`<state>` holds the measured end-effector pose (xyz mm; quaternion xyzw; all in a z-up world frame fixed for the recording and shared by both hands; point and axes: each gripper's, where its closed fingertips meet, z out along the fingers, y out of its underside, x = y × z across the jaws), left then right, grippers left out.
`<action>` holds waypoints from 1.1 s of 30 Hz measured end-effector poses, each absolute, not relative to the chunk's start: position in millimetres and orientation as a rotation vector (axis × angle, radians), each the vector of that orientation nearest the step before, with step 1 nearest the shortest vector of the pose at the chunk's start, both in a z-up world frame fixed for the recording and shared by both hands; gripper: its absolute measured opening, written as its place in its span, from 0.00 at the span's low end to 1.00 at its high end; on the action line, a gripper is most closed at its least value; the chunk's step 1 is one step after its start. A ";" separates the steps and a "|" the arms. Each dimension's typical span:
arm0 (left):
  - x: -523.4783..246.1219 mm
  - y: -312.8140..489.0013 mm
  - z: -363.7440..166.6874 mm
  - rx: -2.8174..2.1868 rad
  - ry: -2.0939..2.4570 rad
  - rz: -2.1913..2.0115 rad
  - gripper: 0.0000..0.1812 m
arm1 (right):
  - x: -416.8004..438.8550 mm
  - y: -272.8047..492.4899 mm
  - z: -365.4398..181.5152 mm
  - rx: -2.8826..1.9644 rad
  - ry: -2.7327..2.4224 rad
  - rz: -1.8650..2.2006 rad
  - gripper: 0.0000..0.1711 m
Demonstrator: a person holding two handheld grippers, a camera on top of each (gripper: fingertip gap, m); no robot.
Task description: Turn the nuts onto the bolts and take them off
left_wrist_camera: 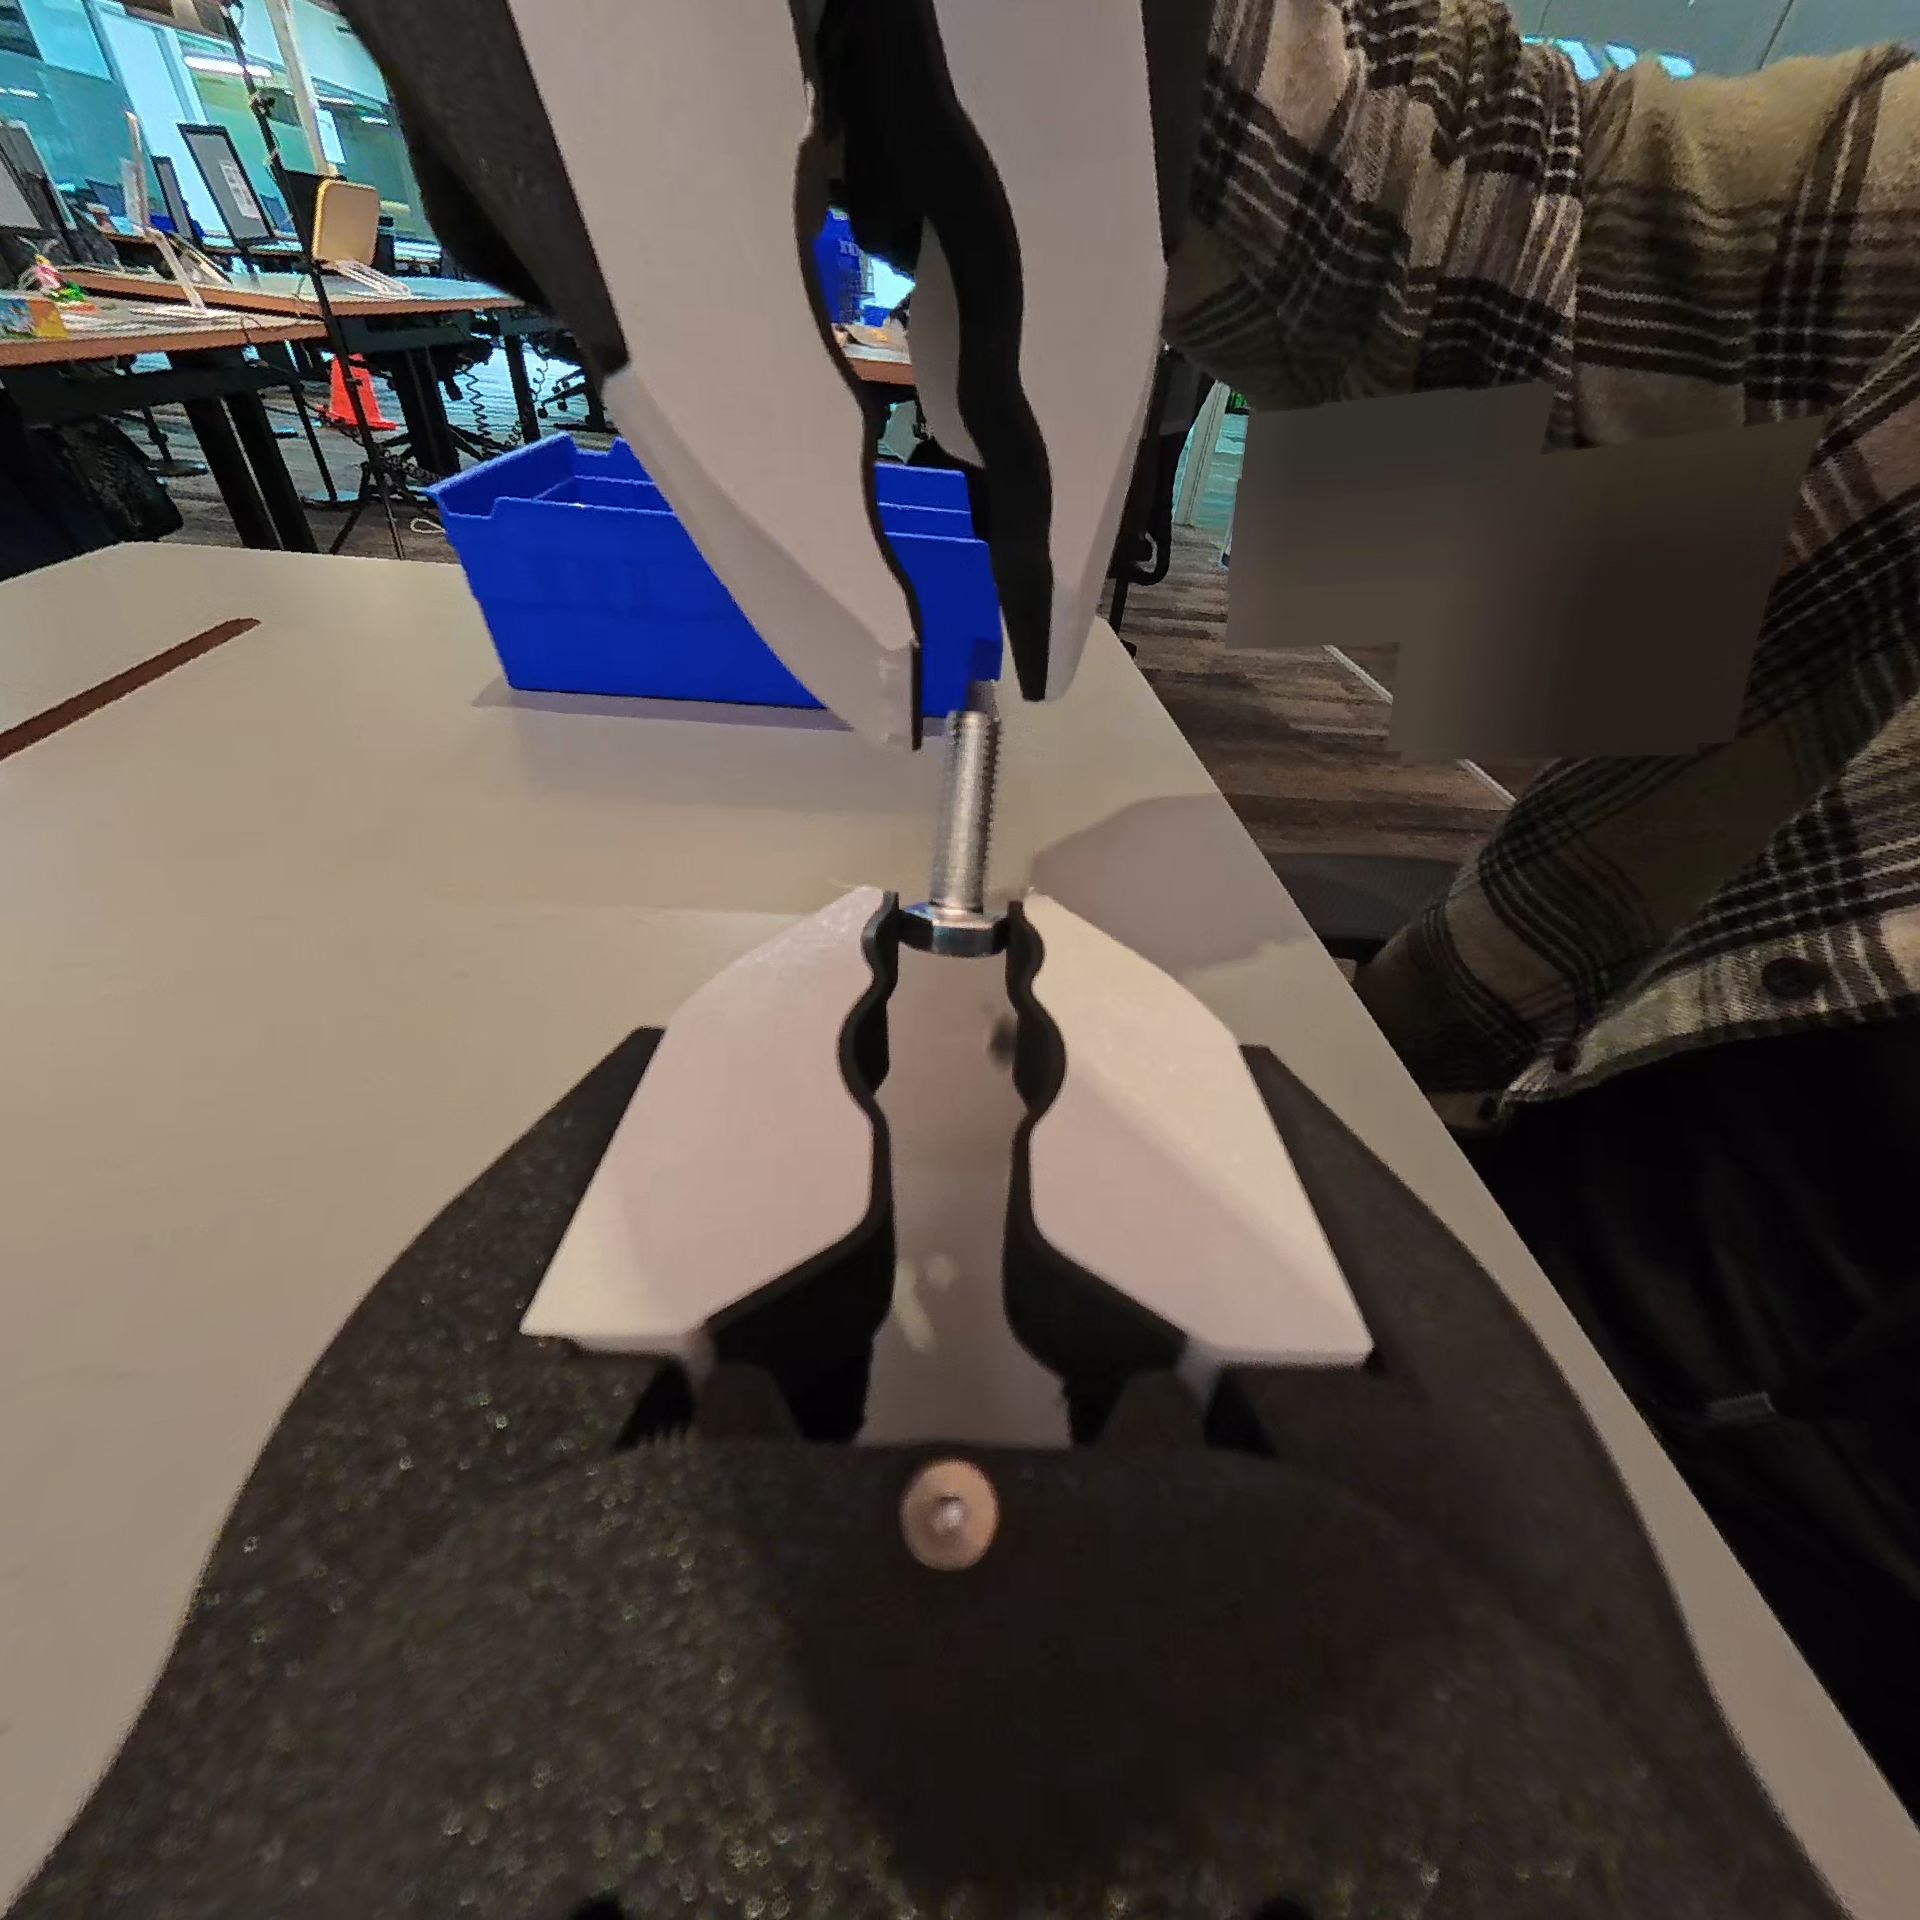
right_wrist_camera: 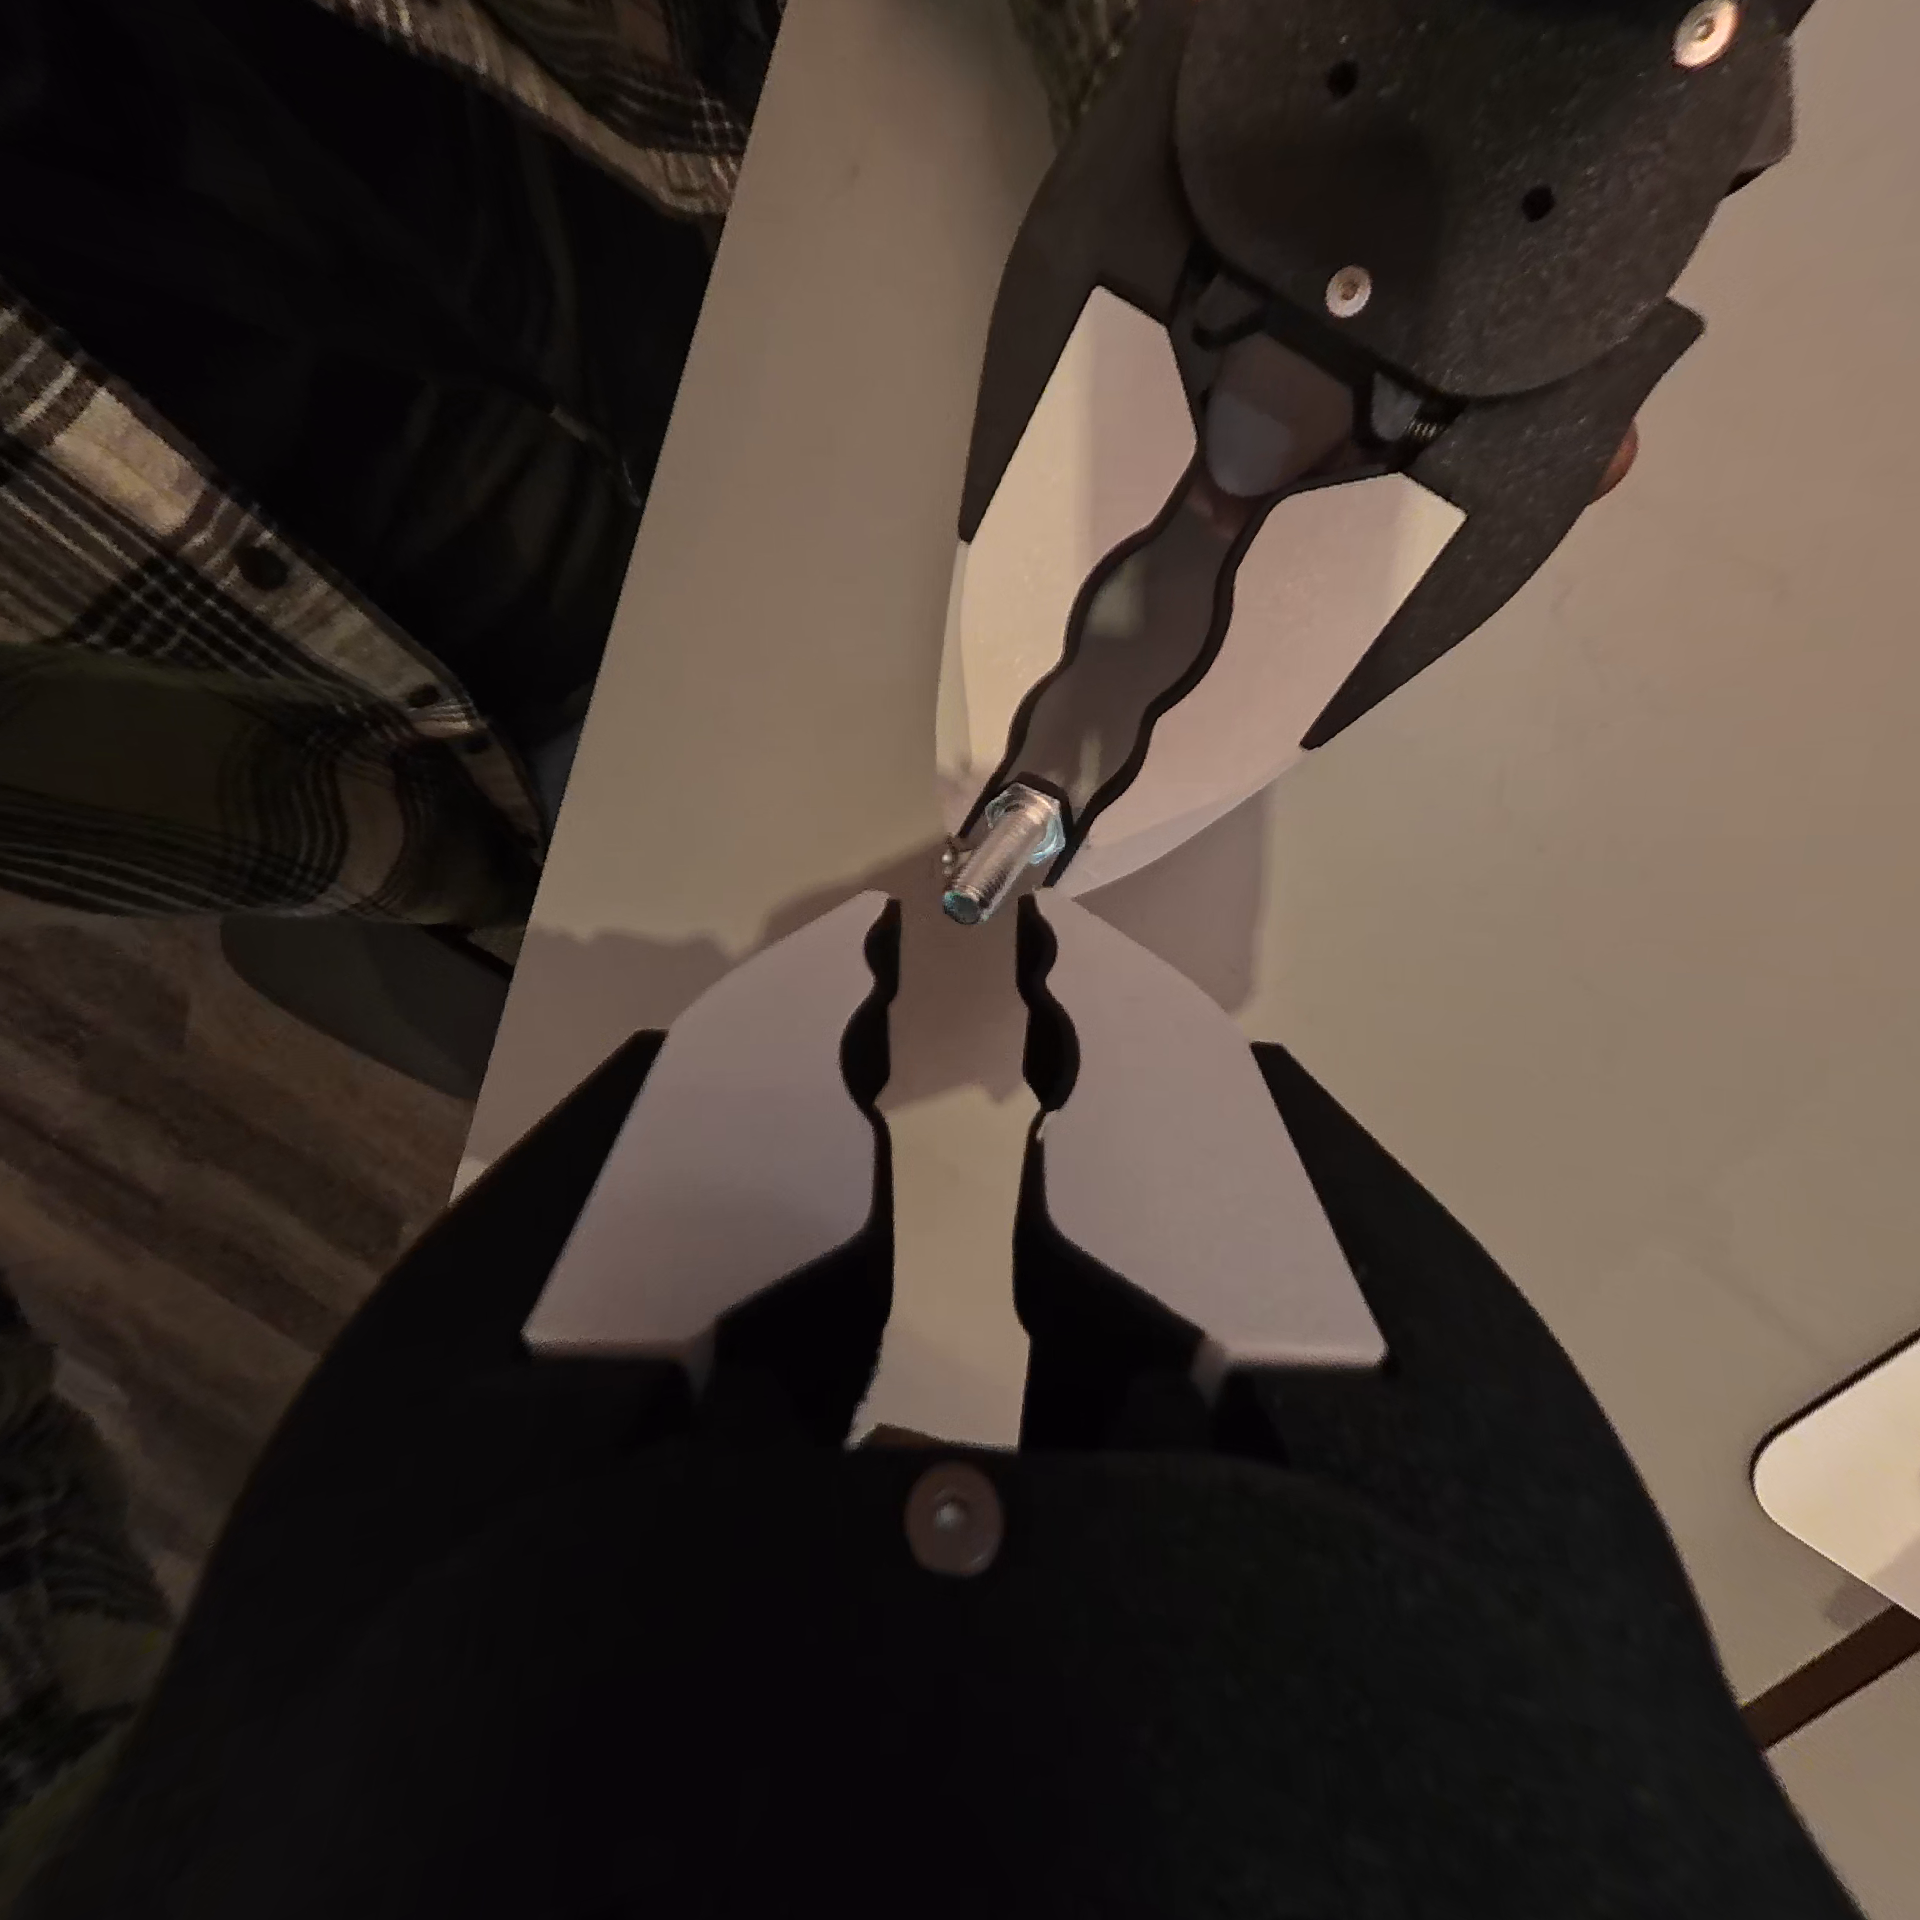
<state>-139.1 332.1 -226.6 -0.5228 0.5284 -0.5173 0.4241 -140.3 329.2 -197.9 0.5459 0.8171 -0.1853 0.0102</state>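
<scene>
Left jaws grip the bolt (left_wrist_camera: pixel 964 821); right jaws spread at its tip; blue bin's (left_wrist_camera: pixel 623 603) contents unseen.

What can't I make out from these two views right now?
- Nut: none is clearly visible. In the left wrist view the right gripper covers the bolt tip; in the right wrist view the area is dim.
- Blue bin contents: hidden by its walls and that gripper.
- Bolt head: mostly covered by the left gripper.
- Table: cut off by the frame.
</scene>
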 end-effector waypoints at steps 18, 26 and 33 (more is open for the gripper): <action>-185.6 420.6 -224.0 -1.462 0.799 -1.201 0.11 | -138.6 355.0 -241.4 2.854 1.936 -1.591 0.20; -208.2 439.6 -222.5 -1.444 0.647 -1.270 0.11 | -146.9 338.9 -268.4 2.859 1.655 -1.887 0.15; -202.8 441.5 -221.1 -1.426 0.664 -1.329 0.11 | -155.8 320.4 -285.0 2.661 1.792 -1.702 0.16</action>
